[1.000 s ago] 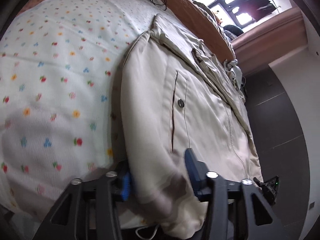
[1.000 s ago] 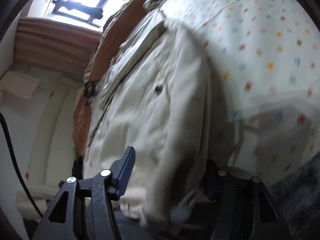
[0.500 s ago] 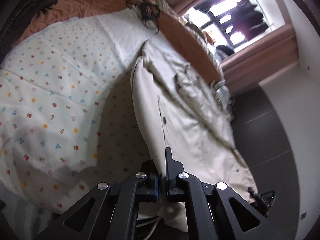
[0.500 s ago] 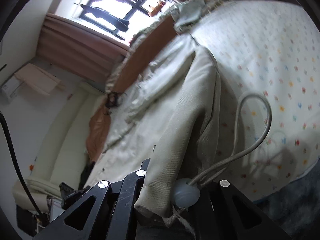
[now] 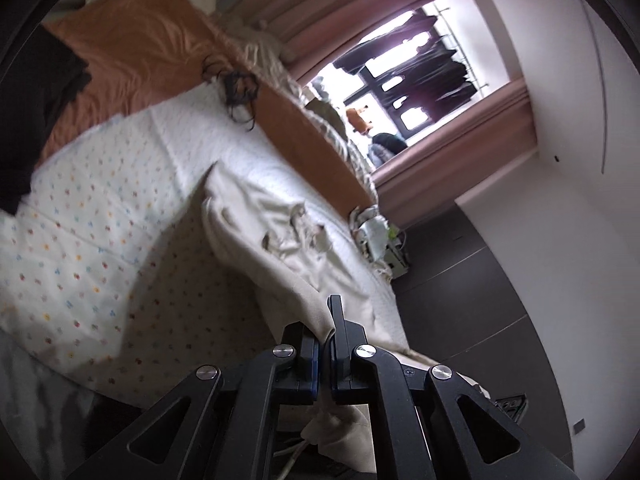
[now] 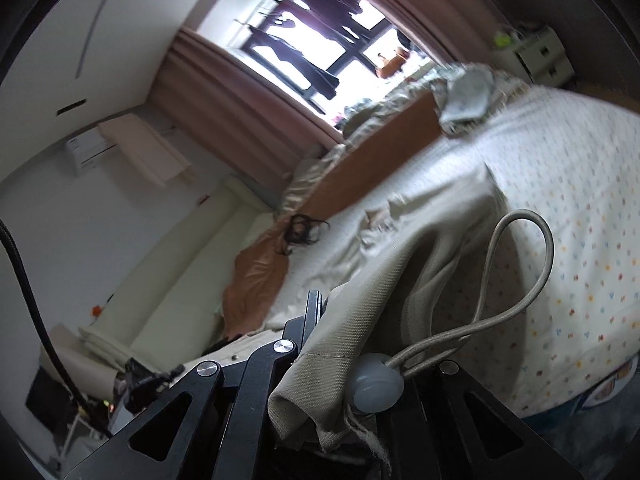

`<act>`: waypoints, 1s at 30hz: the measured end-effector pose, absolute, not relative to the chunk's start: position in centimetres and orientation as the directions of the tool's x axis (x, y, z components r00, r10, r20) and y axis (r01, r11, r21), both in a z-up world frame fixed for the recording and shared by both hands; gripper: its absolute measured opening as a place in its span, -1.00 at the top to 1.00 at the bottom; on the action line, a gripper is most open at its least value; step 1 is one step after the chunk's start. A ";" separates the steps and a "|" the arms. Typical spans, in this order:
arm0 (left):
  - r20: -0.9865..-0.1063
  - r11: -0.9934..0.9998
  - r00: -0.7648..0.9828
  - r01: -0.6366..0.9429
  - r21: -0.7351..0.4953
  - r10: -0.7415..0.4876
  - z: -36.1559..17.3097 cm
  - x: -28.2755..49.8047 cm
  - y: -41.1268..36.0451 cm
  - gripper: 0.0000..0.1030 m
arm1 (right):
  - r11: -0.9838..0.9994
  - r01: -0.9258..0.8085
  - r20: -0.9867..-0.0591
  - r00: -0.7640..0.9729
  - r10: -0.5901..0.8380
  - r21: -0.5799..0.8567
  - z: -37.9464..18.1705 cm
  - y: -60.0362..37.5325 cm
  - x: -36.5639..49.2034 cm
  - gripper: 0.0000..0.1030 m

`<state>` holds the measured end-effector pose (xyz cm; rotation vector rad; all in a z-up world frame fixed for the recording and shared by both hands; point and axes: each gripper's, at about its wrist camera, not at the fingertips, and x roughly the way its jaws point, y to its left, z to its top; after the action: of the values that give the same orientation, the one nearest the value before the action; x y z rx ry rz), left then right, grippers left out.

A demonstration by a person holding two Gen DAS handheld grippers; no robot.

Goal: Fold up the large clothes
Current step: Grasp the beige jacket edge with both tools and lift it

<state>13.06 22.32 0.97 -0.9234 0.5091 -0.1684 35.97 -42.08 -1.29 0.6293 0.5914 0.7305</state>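
A large beige jacket (image 5: 288, 240) lies on a bed with a white flower-print sheet (image 5: 100, 232). My left gripper (image 5: 325, 344) is shut on the jacket's near hem and holds it lifted above the bed. My right gripper (image 6: 340, 344) is shut on the other end of the hem (image 6: 360, 320); the cloth drapes over its fingers and hides the tips. A beige drawstring loop (image 6: 524, 264) with a white round toggle (image 6: 376, 380) hangs from the hem by the right gripper. The jacket's far part (image 6: 400, 224) still rests crumpled on the sheet.
An orange blanket (image 5: 132, 52) and a dark garment (image 5: 36, 104) lie at the bed's far side. A black tangle of cord (image 5: 236, 88) sits on the blanket edge. Dark floor (image 5: 472, 288) runs beside the bed. A window with pink curtains (image 5: 408, 76) is behind.
Both grippers closed on the jacket's near hem and have lifted it up and back from the bed. The jacket now hangs from them, and the views tilted toward the window.
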 end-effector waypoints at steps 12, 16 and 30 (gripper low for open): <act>-0.310 0.564 0.881 -0.061 -0.823 -0.357 4.5 11.7 23.7 0.95 | 0.543 -0.451 -0.198 0.612 0.766 0.708 2.1 -42.8 34.0 0.87; -0.310 0.571 0.880 -0.056 -0.819 -0.359 5.3 13.7 24.1 0.95 | 0.552 -0.438 -0.202 0.623 0.756 0.710 2.7 -42.5 35.7 0.87; -0.346 0.598 0.873 -0.080 -0.797 -0.344 6.8 27.7 26.3 0.95 | 0.632 -0.360 -0.285 0.667 0.689 0.686 3.8 -40.3 46.4 0.86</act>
<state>27.71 26.35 6.84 -0.9263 0.5032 -0.1606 46.38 -40.32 3.83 0.6337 0.5706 0.6384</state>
